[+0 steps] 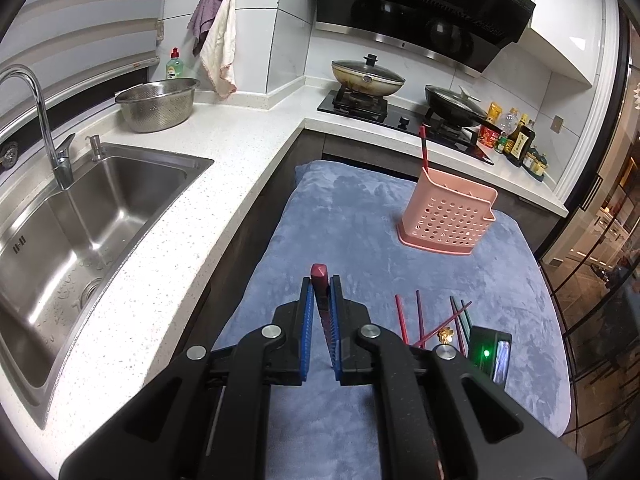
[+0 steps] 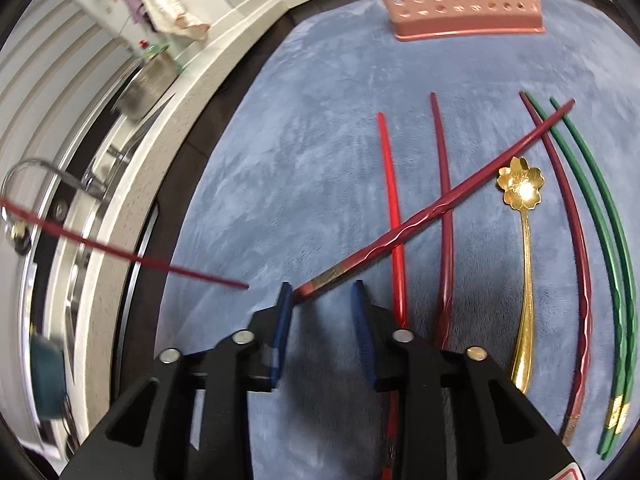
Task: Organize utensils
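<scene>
My left gripper (image 1: 320, 284) is shut on a dark red chopstick (image 1: 320, 280), end-on between its blue pads, above the blue mat (image 1: 340, 216). The same chopstick shows in the right wrist view (image 2: 120, 254) as a thin red line at the left. A pink perforated utensil holder (image 1: 448, 216) stands at the mat's far right with one red chopstick (image 1: 423, 148) upright in it. My right gripper (image 2: 322, 292) is open above the mat, by the end of a dark red chopstick (image 2: 440, 204) lying across others. Red (image 2: 390, 200), maroon and green chopsticks (image 2: 592, 208) and a gold flower spoon (image 2: 524, 248) lie on the mat.
A steel sink (image 1: 80, 220) and tap (image 1: 44, 120) sit at the left, with a colander (image 1: 156, 106) behind. A hob with two pans (image 1: 368, 76) and bottles (image 1: 516, 140) runs along the back. The right gripper's body (image 1: 490, 352) shows a green light.
</scene>
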`<state>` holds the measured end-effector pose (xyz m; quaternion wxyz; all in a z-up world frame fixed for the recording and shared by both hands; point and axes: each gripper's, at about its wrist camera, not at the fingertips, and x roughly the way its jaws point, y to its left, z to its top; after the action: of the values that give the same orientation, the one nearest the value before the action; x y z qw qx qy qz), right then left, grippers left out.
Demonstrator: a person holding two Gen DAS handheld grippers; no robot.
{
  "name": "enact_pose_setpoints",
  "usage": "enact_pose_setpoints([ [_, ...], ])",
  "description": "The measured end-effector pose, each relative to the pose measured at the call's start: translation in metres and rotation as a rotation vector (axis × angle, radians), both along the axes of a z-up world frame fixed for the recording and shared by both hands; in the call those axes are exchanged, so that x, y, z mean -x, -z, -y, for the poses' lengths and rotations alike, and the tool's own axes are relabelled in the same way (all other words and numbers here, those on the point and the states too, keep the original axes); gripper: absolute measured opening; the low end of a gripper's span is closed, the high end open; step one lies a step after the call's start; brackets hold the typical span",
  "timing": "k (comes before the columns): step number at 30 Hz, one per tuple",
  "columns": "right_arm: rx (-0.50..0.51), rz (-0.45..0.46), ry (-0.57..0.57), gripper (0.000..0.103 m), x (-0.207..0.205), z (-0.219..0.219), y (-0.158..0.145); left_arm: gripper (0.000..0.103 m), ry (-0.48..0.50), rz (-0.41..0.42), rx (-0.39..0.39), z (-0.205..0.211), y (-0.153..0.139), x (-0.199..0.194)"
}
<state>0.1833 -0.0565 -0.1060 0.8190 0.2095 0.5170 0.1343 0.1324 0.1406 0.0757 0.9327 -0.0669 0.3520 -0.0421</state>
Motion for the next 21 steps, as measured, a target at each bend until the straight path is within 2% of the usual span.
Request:
enact_pose_setpoints([
  [8,0.019,-0.006,0.062,0.034,-0.011,-0.007,0.002,0.008,0.010,0.002,0.006,-0.001,0.001,0.000],
  [11,0.071,-0.006,0.069,0.024,-0.013,-0.010,0.001,0.008,0.015,0.002,0.010,-0.001,0.001,0.000],
  [15,0.050,-0.020,0.077,0.013,-0.010,-0.002,0.002,0.007,0.021,0.003,0.013,0.001,0.001,0.001],
  [18,0.047,-0.029,0.065,0.001,-0.003,0.003,0.000,0.007,0.023,0.004,0.011,0.003,0.001,0.001],
  [21,0.061,-0.041,0.062,0.001,0.007,0.011,0.002,0.007,0.026,0.007,0.010,0.006,0.001,0.003],
])
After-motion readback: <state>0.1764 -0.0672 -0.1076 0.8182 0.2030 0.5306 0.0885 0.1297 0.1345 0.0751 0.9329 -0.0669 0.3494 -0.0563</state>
